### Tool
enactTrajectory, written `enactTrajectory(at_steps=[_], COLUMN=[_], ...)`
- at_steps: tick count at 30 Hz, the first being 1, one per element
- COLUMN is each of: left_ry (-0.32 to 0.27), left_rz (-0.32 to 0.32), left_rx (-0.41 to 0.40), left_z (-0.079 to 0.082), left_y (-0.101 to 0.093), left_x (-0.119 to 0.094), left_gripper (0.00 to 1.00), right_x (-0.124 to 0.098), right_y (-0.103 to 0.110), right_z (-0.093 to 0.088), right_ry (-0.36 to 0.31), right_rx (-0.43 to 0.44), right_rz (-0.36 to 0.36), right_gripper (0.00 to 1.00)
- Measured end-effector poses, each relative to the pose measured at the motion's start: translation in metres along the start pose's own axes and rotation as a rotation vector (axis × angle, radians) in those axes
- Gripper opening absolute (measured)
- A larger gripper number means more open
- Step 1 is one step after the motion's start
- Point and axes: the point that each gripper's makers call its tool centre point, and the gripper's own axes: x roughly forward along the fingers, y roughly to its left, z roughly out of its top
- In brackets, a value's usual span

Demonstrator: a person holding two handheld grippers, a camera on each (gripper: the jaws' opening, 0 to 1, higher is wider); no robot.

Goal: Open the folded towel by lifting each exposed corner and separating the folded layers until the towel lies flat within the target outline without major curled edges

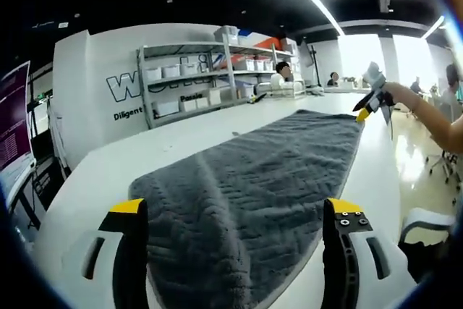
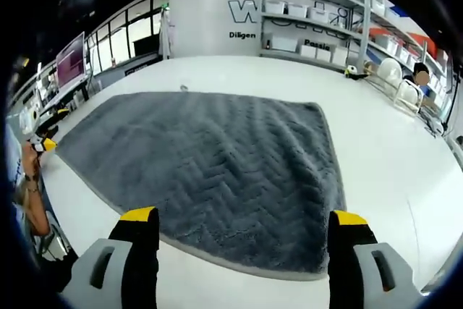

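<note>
Grey towel (image 2: 210, 168) flat on table (image 2: 383, 157)

The towel (image 1: 253, 179) is dark grey, with a raised zigzag herringbone pattern running across its pile and a thin paler grey band along its hem. It lies on a plain white desk (image 1: 94, 171). The left tongs (image 1: 235, 226) have white bodies, black inner faces and bright yellow tips. The right tongs (image 2: 242, 233) show the same white, black and yellow. In the left gripper view the right tongs (image 1: 369, 106) appear at the far end of the towel, white with a black and yellow tip. The wall (image 2: 210, 12) behind is white with dark lettering, and the shelves (image 2: 311, 30) are pale grey with white boxes.
</note>
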Motion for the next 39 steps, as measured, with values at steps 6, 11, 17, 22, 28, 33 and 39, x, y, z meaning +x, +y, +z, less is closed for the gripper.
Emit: enactTrajectory(at_steps=[6,11,17,22,28,33,39], left_ry=[0.0,-0.001,-0.002,0.0,-0.001,-0.002,-0.012], left_rz=[0.002,0.001,-0.008,-0.013,-0.016,-0.017,-0.026], left_rx=[-0.002,-0.001,0.006,0.007,0.007,0.007,0.008], left_z=[0.001,0.003,0.004,0.004,0.004,0.005,0.007], left_y=[0.001,0.001,-0.003,-0.004,-0.005,-0.005,-0.007], left_x=[0.0,0.001,0.003,0.005,0.007,0.008,0.009], left_gripper=[0.99,0.99,0.99,0.99,0.99,0.99,0.99], right_x=[0.0,0.0,-0.001,-0.001,0.001,0.002,0.001], right_y=[-0.008,0.001,-0.007,-0.002,0.002,0.002,0.002], right_z=[0.002,-0.003,-0.004,-0.008,-0.011,-0.014,-0.012], right_ry=[-0.004,-0.008,-0.005,-0.003,-0.004,0.0,-0.003], right_rx=[0.008,0.01,0.014,0.016,0.02,0.026,0.027], right_rz=[-0.003,-0.005,-0.009,-0.01,-0.009,-0.011,-0.017], right_gripper=[0.99,0.99,0.99,0.99,0.99,0.99,0.99])
